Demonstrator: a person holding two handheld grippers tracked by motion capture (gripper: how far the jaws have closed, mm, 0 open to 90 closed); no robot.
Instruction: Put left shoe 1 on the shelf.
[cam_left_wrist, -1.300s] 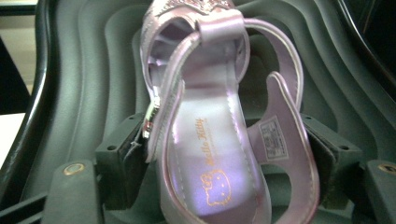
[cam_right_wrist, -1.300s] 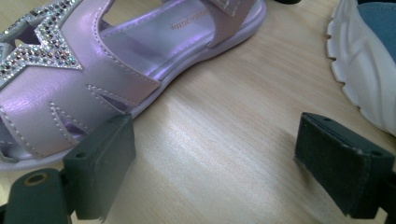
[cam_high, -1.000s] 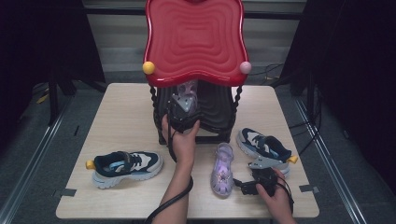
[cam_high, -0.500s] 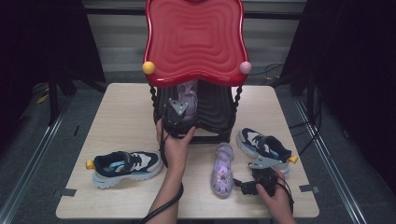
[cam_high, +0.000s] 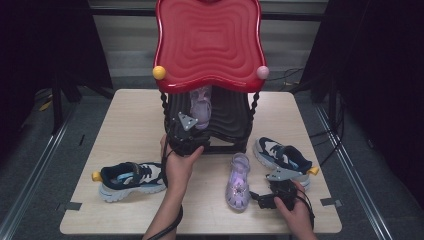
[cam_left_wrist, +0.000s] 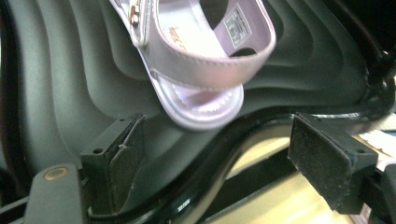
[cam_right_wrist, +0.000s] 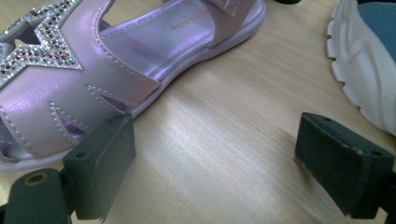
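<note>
Shelving comes first: the red-topped rack (cam_high: 207, 45) stands at the far middle of the table (cam_high: 125, 115), with a black ribbed lower shelf (cam_left_wrist: 60, 70) under the red one. One lilac sandal (cam_left_wrist: 196, 60) already lies on that black shelf, heel end toward you, and your left gripper (cam_high: 185, 131) is at the shelf's near edge with its jaws wide and nothing between the pads; the heel sits just beyond and above the gap.

Your next concern, as I judge it, is the second sandal (cam_high: 238, 181), lying on the table near and right of middle. Its long axis runs near to far, toe end toward you. Your right gripper (cam_high: 260, 199) is much the nearer hand: it rests just right of the sandal's near end, jaws wide and empty. In the right gripper view the starred strap (cam_right_wrist: 42, 56) lies left of the left pad (cam_right_wrist: 100, 163), so the shoe is beside the jaws, not between them. You would need to shift left and bite across the sole or strap.

Two sneakers flank the work: one at the left (cam_high: 129, 179), one at the right (cam_high: 282, 157), the latter close to your right hand, so room there is tight. The tabletop is pale, smooth wood, and the sandal may slide when nudged.
</note>
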